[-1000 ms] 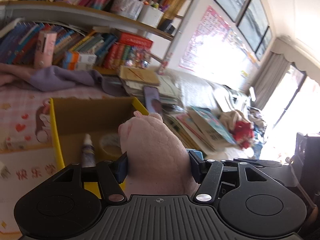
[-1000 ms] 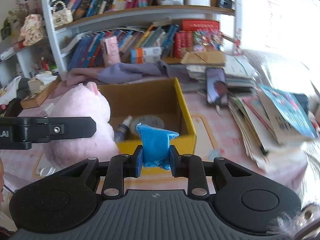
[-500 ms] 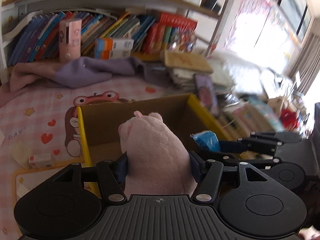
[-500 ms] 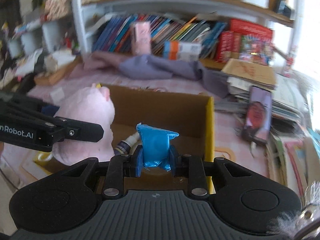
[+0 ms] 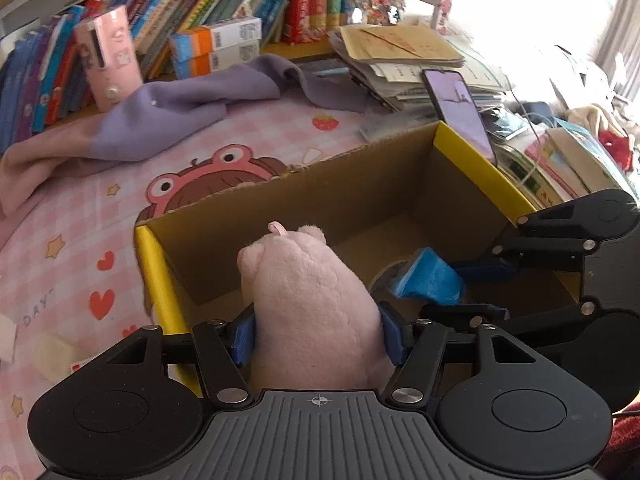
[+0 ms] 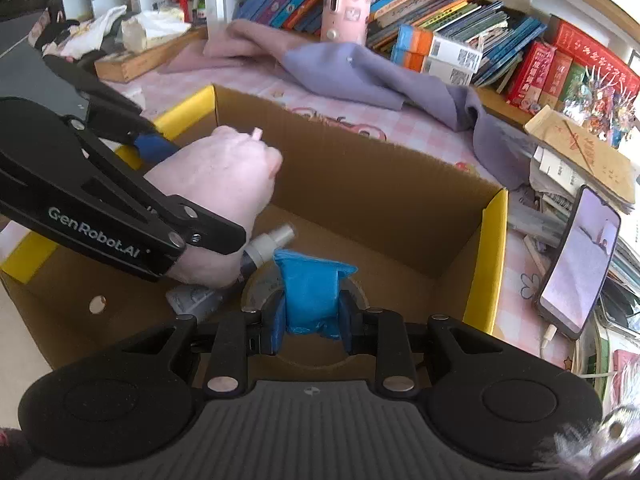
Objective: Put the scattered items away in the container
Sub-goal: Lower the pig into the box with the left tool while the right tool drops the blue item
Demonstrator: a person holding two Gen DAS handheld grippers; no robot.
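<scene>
My left gripper is shut on a pink plush toy and holds it inside the open cardboard box with yellow flaps, at its left side. My right gripper is shut on a crumpled blue packet and holds it low inside the same box. The plush and the left gripper's arm also show in the right wrist view. The blue packet shows in the left wrist view. A small spray bottle and a tape roll lie on the box floor.
A pink cartoon mat covers the table. A purple cloth lies behind the box. A phone leans on stacked papers at the right. Bookshelves stand behind. Small packets lie left of the box.
Both grippers have moved forward and down into the box, the plush and the blue packet still held. The box now fills most of both views.
</scene>
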